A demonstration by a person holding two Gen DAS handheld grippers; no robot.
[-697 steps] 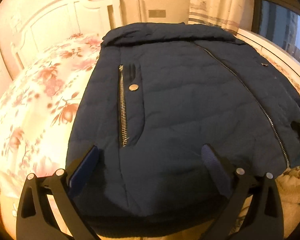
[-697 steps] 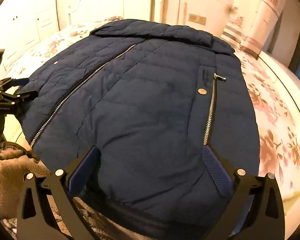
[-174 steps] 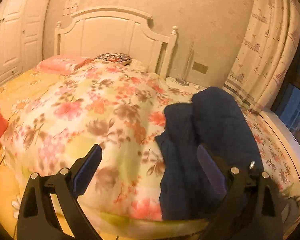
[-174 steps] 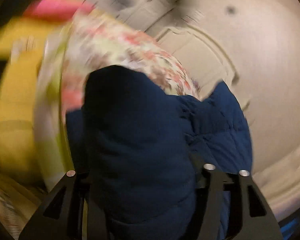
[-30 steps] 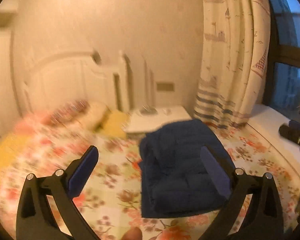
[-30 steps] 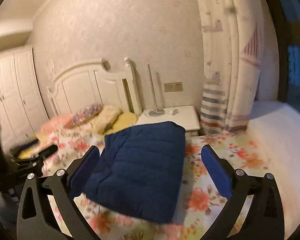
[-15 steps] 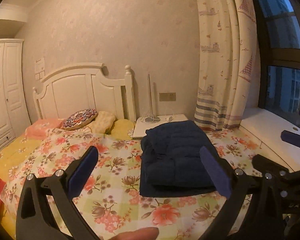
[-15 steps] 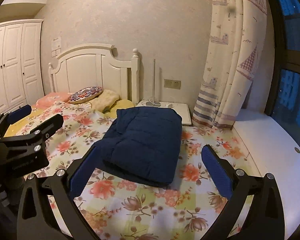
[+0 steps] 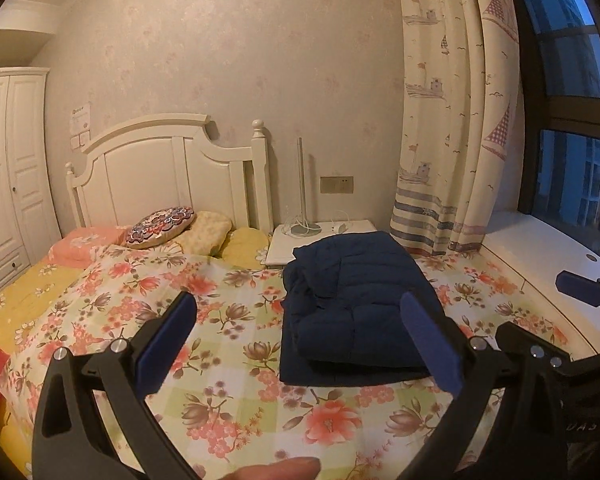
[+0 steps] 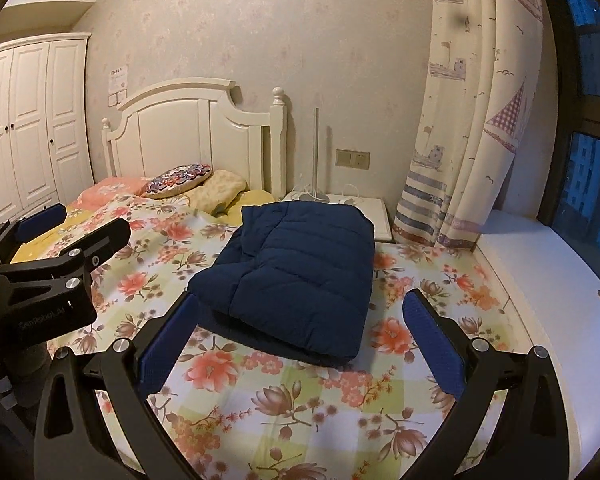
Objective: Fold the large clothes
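Observation:
The navy quilted jacket point(image 9: 356, 300) lies folded into a compact rectangle on the floral bedspread point(image 9: 228, 360), toward the bed's right side near the nightstand. The same folded jacket point(image 10: 300, 272) shows in the right wrist view. My left gripper point(image 9: 300, 344) hangs open well back from the bed, with nothing between its blue pads. My right gripper point(image 10: 300, 340) is also open and empty, held back from the jacket. The left gripper point(image 10: 40, 240) appears at the left edge of the right wrist view, and the right gripper point(image 9: 572, 308) at the right edge of the left wrist view.
A white headboard point(image 9: 168, 176) and several pillows point(image 9: 160, 228) sit at the bed's far end. A white nightstand point(image 9: 320, 236) with cables stands beside it, a patterned curtain point(image 9: 452, 120) and window ledge point(image 9: 540, 248) to the right, a wardrobe point(image 10: 28, 128) at left. A fingertip point(image 9: 276, 470) shows at the bottom.
Both grippers pulled back and steadied, so the blur is gone and the whole bed is in view. The folded jacket stays put.

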